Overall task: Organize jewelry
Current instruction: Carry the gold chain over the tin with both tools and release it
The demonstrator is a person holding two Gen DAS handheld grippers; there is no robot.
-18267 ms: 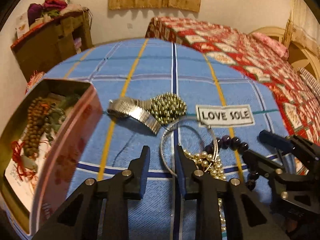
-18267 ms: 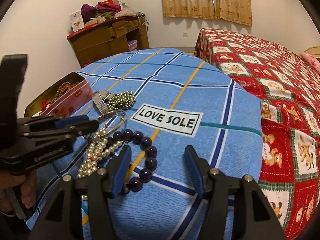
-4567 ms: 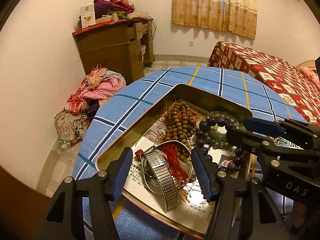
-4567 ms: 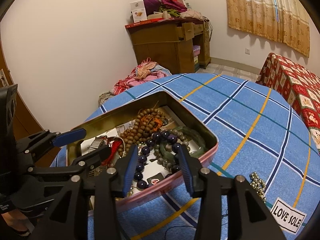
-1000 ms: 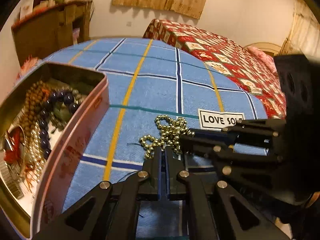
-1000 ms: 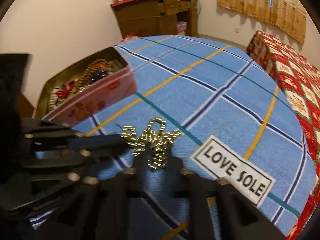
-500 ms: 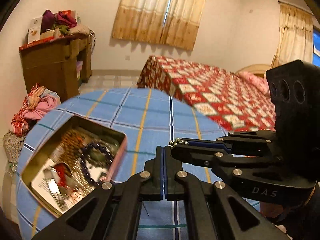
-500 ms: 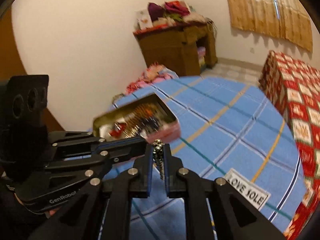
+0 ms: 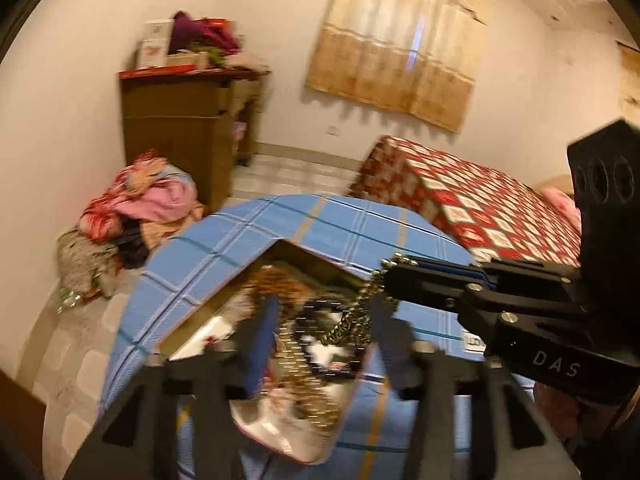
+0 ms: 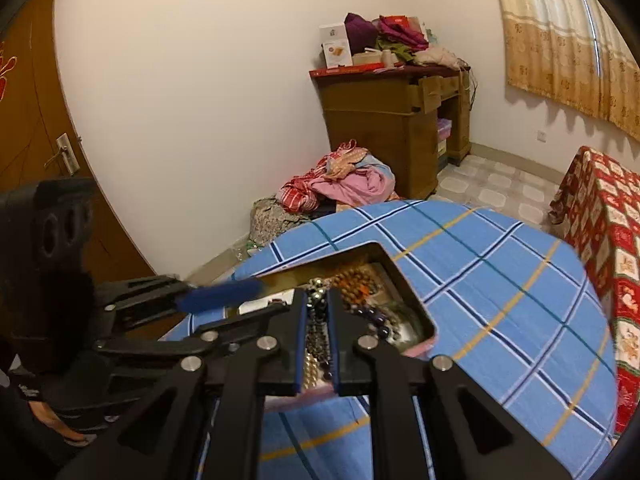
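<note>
Gold bead chain hangs from the tip of the right tool, pinched between its nearly closed blue pads; in the right wrist view the chain runs down the narrow gap between the two pads, right tool clamped on it. Chain dangles directly over the open tin box below the tool tips. Left tool has just been opening, jaws now apart, nothing pressed by its pads; the hanging chain shows in the gap between them, not gripped. In the right wrist view the left tool sits to the left of the right tool, one blue pad visible, pointing toward the same box. Tin box rests on the blue plaid tabletop, just ahead of and under both tools; inside are brown wooden beads, dark round beads, other pieces too blurred to name. White label lies on the tabletop, partly hidden behind the right tool body. Left wrist view is motion blurred. Beyond the tools: wooden cabinet, clothes pile on the floor, red patterned bed to the right.
</note>
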